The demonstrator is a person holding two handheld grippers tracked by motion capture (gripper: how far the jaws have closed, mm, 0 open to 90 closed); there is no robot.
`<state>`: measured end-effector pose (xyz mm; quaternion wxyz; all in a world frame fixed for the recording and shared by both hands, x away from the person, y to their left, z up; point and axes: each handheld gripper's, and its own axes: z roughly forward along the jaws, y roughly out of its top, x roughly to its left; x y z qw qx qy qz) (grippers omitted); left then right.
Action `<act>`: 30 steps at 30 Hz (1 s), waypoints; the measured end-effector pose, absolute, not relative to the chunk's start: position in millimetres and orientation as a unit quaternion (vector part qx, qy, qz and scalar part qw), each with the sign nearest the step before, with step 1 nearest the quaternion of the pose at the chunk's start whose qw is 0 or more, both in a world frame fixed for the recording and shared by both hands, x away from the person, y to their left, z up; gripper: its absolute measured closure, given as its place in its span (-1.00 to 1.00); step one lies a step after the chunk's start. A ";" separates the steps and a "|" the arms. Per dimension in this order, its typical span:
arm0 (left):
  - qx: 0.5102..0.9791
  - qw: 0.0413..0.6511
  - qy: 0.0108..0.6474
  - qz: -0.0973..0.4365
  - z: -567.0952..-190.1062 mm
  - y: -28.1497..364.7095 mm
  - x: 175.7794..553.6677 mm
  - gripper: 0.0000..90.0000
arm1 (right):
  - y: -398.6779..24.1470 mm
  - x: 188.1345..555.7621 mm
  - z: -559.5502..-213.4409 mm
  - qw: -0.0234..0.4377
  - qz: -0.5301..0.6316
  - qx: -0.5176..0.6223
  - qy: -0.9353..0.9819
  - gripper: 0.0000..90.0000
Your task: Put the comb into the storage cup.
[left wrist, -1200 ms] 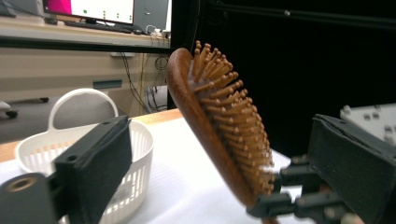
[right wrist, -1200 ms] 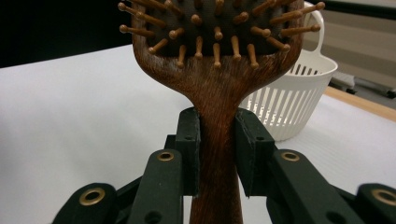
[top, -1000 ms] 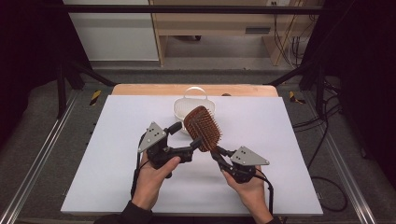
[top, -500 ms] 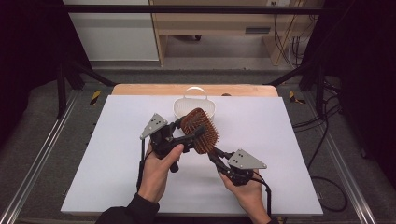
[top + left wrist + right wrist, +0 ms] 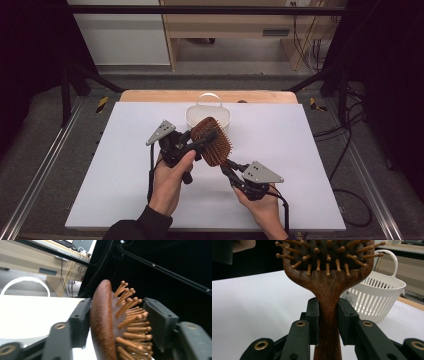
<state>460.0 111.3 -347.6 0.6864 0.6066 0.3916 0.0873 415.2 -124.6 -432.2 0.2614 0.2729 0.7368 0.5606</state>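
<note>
Gripping the hairbrush (image 5: 212, 141) just in front of the basket (image 5: 208, 118), the right gripper (image 5: 233, 173) is clamping its handle while the left gripper (image 5: 199, 145), jaws just closing, is pinching the head; uneven bristles are risking a slip.

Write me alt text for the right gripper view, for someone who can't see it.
The right claw is clamped on the handle of a wooden hairbrush, which stands upright with its pins facing the camera. Behind it, on the white table, sits a white slatted basket with a loop handle.
</note>
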 end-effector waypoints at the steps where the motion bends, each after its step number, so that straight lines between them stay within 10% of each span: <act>1: 0.607 0.684 0.394 0.090 -347.4 111.3 459.0 -0.03 | -124.1 415.2 -432.5 0.260 0.561 0.273 0.737 0.62; 24: 0.612 0.680 0.391 0.097 -346.3 104.0 458.4 0.16 | -121.3 420.4 -438.7 0.231 0.567 0.287 0.736 0.58; 30: 0.600 0.689 0.392 0.109 -336.6 109.2 465.5 0.16 | -130.6 422.4 -439.0 0.224 0.566 0.308 0.731 -0.03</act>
